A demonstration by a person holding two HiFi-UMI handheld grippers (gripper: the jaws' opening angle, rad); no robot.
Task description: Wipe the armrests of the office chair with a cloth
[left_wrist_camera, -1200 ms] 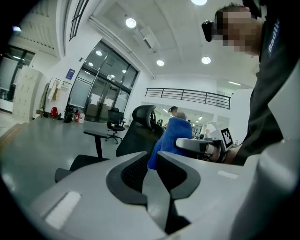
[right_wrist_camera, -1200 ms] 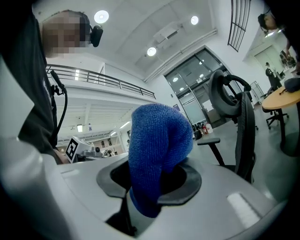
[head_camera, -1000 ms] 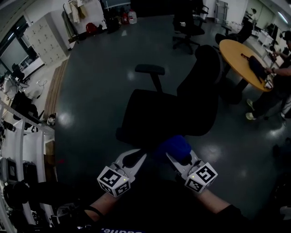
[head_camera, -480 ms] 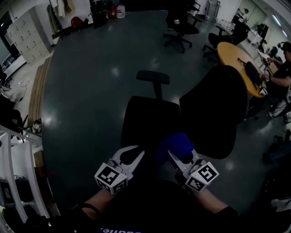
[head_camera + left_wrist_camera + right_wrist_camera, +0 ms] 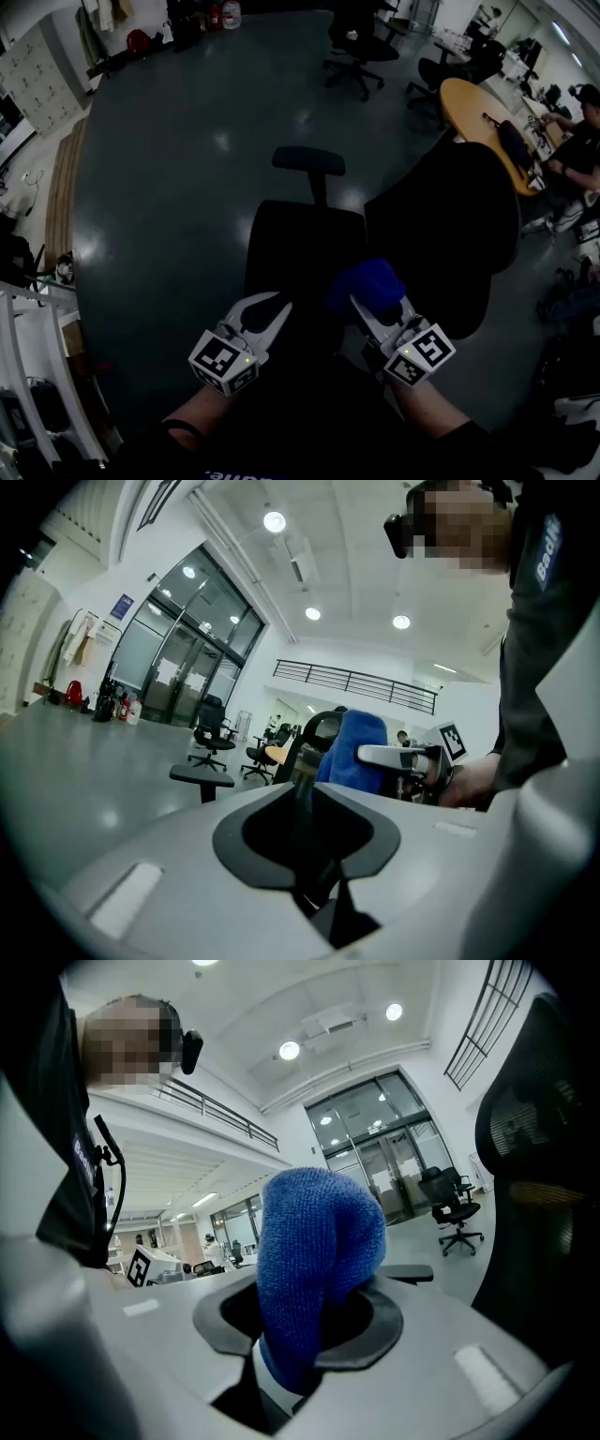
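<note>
**Closing on the chair, cloth held in the right claw**

Since a second ago the office chair [image 5: 305, 246] has drawn nearer and more central in my head view. Its backrest [image 5: 450, 234] now looms larger at right, while both claws sit in much the same low spot.

The blue cloth [image 5: 366, 284] is bunched and stands up out of the right claw [image 5: 370, 314], whose jaws are clamped hard on its lower fold. It hangs over the seat's right edge, just beside the backrest, and is not yet on any armrest. The left claw [image 5: 281, 307] is closed with nothing in it, over the seat's near-left edge. The far armrest [image 5: 307, 160] stands on its post beyond the seat, well apart from the cloth. I cannot make out the near armrest in the dark under the claws.

I judge wiping has not begun. To do it well I would press the cloth's soft bulge flat on the pad and draw it along the full length, keeping the hard jaw tips off. The left claw could steady the chair, which may swivel.

The floor [image 5: 169, 169] lies open to the left and ahead. The backrest hems in my right side. The round worktop [image 5: 469, 108] and a seated person [image 5: 574, 141] are farther right.
</note>
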